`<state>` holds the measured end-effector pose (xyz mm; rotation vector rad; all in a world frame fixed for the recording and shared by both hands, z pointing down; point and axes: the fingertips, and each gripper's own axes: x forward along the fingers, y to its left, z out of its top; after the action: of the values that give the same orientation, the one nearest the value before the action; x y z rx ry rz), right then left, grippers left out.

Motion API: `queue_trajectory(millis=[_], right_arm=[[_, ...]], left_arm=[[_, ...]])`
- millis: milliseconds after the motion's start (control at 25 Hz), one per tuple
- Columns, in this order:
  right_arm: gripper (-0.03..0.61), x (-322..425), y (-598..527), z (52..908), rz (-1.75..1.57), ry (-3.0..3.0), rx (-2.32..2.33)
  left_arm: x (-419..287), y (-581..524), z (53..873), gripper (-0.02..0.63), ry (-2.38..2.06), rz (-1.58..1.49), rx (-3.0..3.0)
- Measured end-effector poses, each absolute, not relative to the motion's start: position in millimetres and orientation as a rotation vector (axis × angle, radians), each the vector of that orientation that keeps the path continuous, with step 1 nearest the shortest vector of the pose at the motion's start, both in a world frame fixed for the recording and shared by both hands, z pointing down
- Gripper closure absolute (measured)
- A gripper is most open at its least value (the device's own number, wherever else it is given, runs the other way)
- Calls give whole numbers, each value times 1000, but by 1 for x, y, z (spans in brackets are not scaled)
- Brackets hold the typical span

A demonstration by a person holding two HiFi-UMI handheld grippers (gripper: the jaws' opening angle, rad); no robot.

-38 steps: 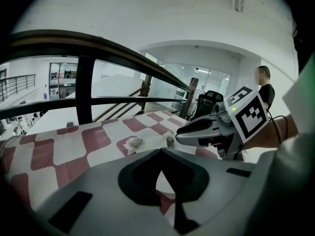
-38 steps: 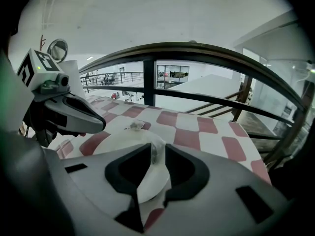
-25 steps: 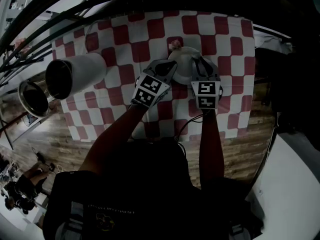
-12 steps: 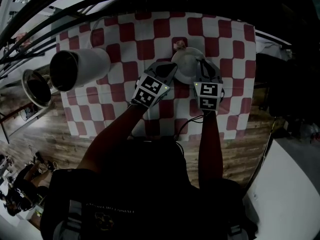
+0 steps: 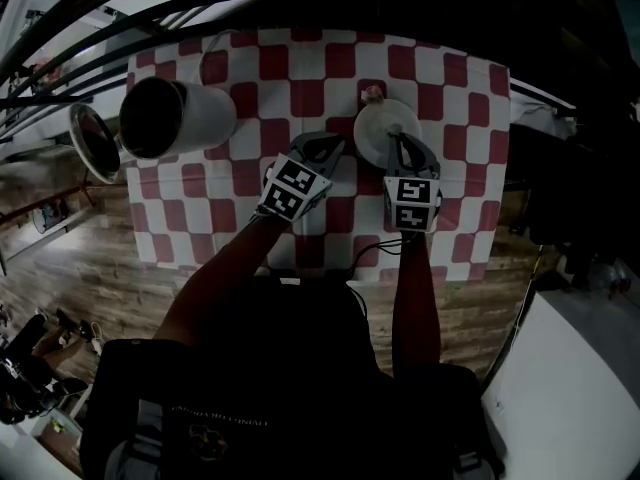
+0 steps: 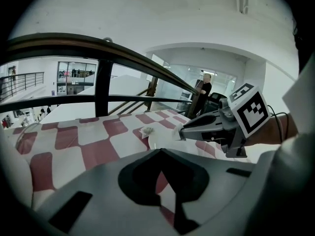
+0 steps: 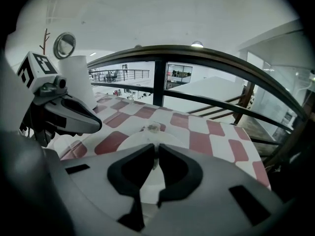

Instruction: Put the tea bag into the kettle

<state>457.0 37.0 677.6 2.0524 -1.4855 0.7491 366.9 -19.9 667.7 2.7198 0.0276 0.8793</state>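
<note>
Two hand-held grippers work over a red-and-white checked cloth (image 5: 300,68) as we set about getting a tea bag into the kettle. The right gripper (image 7: 157,150), whose jaws have just been closing, is clenched almost tight over the white plate (image 5: 372,133). From the left gripper view a small pale scrap (image 6: 177,133) shows nipped at its tips. We take it for the bag's paper tag, though no view is sharp enough to be sure. The tea bag (image 5: 372,93) itself, a small crumpled bundle, lies at twelve o'clock on the plate's edge; whether on the rim or just off it we cannot tell. The left gripper (image 6: 160,151) hovers just beside the plate at nine o'clock, jaws pressed together with nothing between them. The kettle (image 5: 195,118), white with a wide dark mouth, stands well apart at about ten o'clock from the plate. We judge the bag to be very light, soft and easily torn, and it will likely dangle and swing if carried by a string. The tag or the folded top is the place to take hold, with a light pinch; squeezing the filled part risks splitting the paper.
</note>
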Motion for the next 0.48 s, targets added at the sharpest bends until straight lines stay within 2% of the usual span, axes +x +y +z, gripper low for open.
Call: queue_trajectory(millis=[480], right_arm=[[537,371,5,675,732,-1607,1910]], left_arm=[[285,-49,664,611,-141,863,2705]])
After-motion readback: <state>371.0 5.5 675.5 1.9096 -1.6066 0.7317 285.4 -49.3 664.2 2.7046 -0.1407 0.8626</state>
